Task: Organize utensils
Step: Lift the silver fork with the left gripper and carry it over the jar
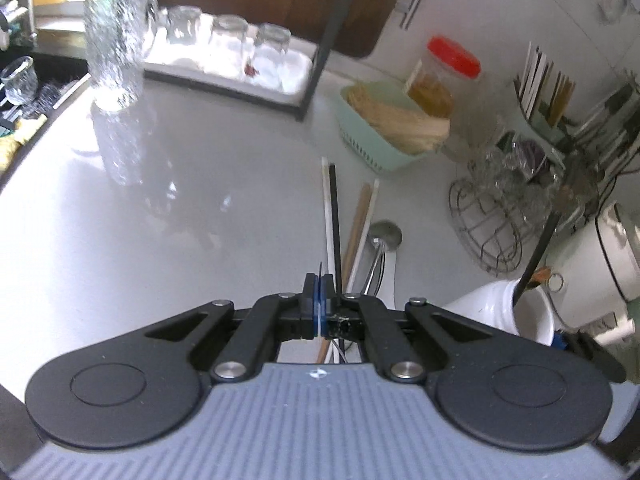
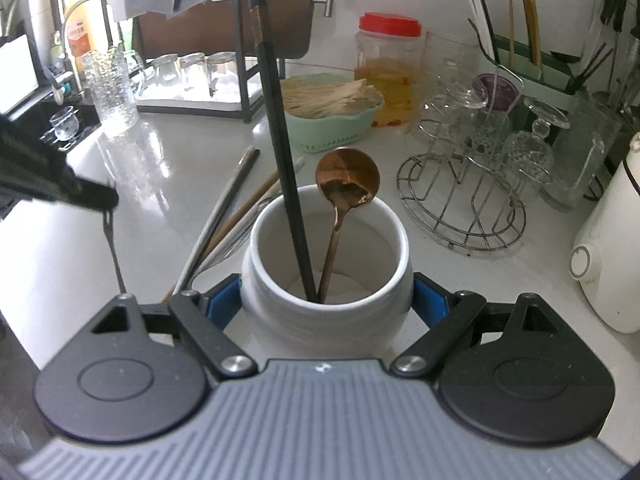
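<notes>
My right gripper (image 2: 326,304) is shut on a white ceramic jar (image 2: 326,280), its blue pads (image 2: 430,304) pressing both sides. The jar holds black chopsticks (image 2: 280,140) and a copper spoon (image 2: 346,178). In the left wrist view the jar (image 1: 500,308) stands at the lower right. My left gripper (image 1: 319,280) is shut on a thin dark metal utensil (image 1: 320,269). From the right wrist view, that utensil (image 2: 113,248) hangs down from the left gripper (image 2: 100,200), above the counter. Loose white, black and wooden chopsticks (image 1: 332,216) and a steel spoon (image 1: 384,236) lie on the counter beside the jar.
A mint basket of pale dried sticks (image 2: 332,120) and a red-lidded plastic jar (image 2: 390,68) stand behind. A wire rack with glassware (image 2: 464,200) is at the right, a white appliance (image 2: 608,260) beyond it. A tall textured glass (image 1: 114,52), a tray of glasses (image 1: 228,68) and the sink sit at the left.
</notes>
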`<state>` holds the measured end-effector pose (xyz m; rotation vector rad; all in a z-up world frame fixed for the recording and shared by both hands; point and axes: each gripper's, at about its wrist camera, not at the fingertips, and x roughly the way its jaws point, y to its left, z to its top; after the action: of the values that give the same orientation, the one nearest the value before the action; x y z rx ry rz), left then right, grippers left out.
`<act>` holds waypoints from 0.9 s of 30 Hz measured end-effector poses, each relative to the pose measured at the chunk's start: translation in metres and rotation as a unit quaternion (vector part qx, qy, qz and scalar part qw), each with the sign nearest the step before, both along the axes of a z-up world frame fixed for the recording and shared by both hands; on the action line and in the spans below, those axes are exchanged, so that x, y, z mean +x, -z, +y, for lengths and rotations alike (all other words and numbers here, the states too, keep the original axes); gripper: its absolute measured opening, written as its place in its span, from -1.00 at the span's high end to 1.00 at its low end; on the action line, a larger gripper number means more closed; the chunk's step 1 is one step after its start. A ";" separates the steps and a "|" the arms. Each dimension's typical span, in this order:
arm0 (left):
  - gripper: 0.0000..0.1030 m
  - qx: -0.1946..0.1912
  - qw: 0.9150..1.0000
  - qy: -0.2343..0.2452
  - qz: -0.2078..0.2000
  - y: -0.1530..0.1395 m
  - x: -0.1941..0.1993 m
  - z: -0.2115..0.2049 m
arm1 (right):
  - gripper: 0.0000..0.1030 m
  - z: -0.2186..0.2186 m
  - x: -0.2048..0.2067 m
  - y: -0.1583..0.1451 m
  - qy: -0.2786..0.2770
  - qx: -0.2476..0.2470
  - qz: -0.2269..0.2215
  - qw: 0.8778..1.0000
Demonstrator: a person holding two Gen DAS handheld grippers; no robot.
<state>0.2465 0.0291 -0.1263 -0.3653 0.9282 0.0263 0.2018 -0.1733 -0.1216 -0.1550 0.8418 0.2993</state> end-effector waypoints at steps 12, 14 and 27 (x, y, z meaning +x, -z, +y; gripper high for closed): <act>0.99 -0.023 0.997 -0.027 -0.065 -0.071 -0.007 -0.001 | -0.76 0.003 0.002 -0.001 -0.018 0.002 0.007 1.000; 0.99 -0.022 0.997 -0.022 -0.077 -0.082 -0.006 -0.006 | -0.75 0.003 0.003 -0.002 -0.019 0.000 0.011 1.000; 0.99 -0.015 0.988 0.020 -0.153 -0.142 -0.003 -0.034 | -0.76 0.001 0.012 0.002 -0.013 0.034 0.034 0.999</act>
<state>0.2433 -0.0048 0.0157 -0.3664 0.6330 -0.0793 0.2140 -0.1724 -0.1239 -0.0924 0.8955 0.3599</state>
